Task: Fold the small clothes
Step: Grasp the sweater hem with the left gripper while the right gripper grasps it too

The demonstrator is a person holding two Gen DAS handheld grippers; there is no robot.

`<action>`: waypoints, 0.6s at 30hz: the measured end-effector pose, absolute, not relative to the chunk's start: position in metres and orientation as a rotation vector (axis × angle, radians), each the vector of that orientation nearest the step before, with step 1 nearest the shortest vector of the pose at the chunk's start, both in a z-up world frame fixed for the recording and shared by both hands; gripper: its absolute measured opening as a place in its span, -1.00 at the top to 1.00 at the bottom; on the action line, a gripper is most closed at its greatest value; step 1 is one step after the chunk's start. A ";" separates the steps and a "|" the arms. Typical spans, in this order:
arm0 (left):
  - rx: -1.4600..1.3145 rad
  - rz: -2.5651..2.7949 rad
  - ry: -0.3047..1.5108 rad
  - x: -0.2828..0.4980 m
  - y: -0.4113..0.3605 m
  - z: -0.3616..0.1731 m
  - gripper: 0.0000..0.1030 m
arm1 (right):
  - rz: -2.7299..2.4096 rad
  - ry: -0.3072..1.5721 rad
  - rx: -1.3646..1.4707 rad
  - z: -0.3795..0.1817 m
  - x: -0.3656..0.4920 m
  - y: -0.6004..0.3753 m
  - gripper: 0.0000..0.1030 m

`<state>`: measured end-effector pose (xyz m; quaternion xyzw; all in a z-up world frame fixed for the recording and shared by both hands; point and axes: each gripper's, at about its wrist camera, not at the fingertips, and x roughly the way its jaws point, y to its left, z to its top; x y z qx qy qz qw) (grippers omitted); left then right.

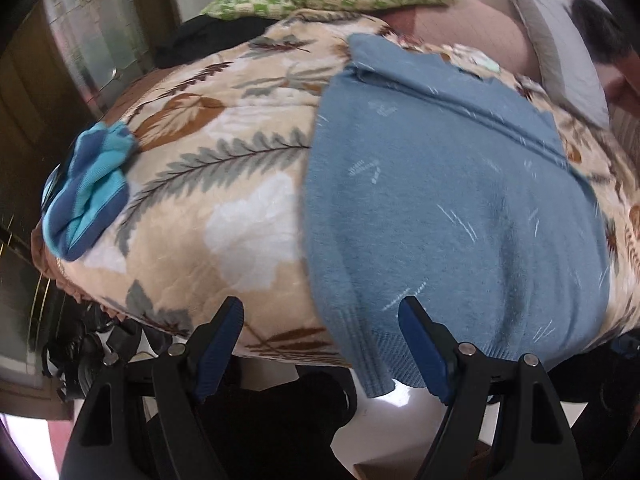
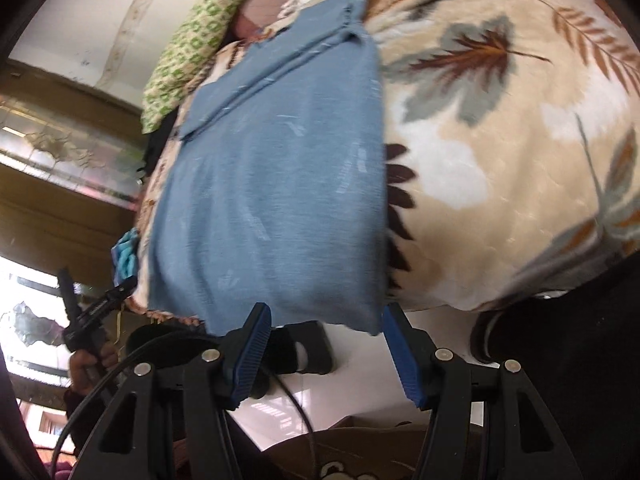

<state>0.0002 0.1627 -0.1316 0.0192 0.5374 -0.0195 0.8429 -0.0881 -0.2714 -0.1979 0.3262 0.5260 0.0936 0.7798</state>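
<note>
My left gripper [image 1: 320, 312] hanging wide open and empty, right gripper [image 2: 324, 316] gaping too, both hovering at the blue sweater's [image 1: 440, 208] hem, striped socks [image 1: 88, 188] lying aside on leaf-print blanket [image 1: 224, 208].

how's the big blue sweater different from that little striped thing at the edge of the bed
The blue sweater is large and one plain colour; the striped piece is small, banded in dark and light blue. The sweater lies spread flat, hem hanging over the edge; the striped piece sits bunched up. Both rest on the leaf-print blanket.
</note>
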 end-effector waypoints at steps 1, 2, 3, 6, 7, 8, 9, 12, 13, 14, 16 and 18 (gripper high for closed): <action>0.049 -0.038 1.142 0.001 0.161 -0.135 -0.56 | 0.201 1.138 0.704 -0.200 -0.087 -0.274 -0.20; 0.048 -0.035 1.156 0.003 0.159 -0.139 -0.56 | 0.198 1.143 0.705 -0.203 -0.087 -0.275 -0.20; 0.042 -0.036 1.169 0.004 0.159 -0.143 -0.56 | 0.192 1.150 0.708 -0.206 -0.085 -0.276 -0.20; 0.033 -0.036 1.197 0.006 0.161 -0.151 -0.56 | 0.184 1.173 0.688 -0.215 -0.077 -0.274 -0.20; 0.035 -0.039 1.198 0.006 0.161 -0.153 -0.56 | 0.184 1.178 0.679 -0.218 -0.075 -0.272 -0.20; 0.038 -0.042 1.202 0.008 0.161 -0.154 -0.55 | 0.186 1.187 0.673 -0.221 -0.072 -0.270 -0.20; 0.038 -0.044 1.203 0.009 0.161 -0.155 -0.55 | 0.189 1.200 0.673 -0.225 -0.069 -0.268 -0.20; 0.025 -0.050 1.206 0.014 0.161 -0.159 -0.55 | 0.208 1.211 0.680 -0.233 -0.062 -0.264 -0.20; 0.021 -0.052 1.210 0.015 0.161 -0.161 -0.55 | 0.212 1.215 0.666 -0.236 -0.060 -0.261 -0.20; 0.020 -0.057 1.210 0.017 0.160 -0.162 -0.53 | 0.213 1.220 0.655 -0.238 -0.058 -0.259 -0.20; 0.030 -0.070 1.210 0.018 0.155 -0.164 -0.12 | 0.214 1.224 0.633 -0.242 -0.057 -0.256 -0.20; 0.044 -0.090 1.224 0.020 0.150 -0.168 0.13 | 0.219 1.217 0.603 -0.245 -0.055 -0.251 -0.20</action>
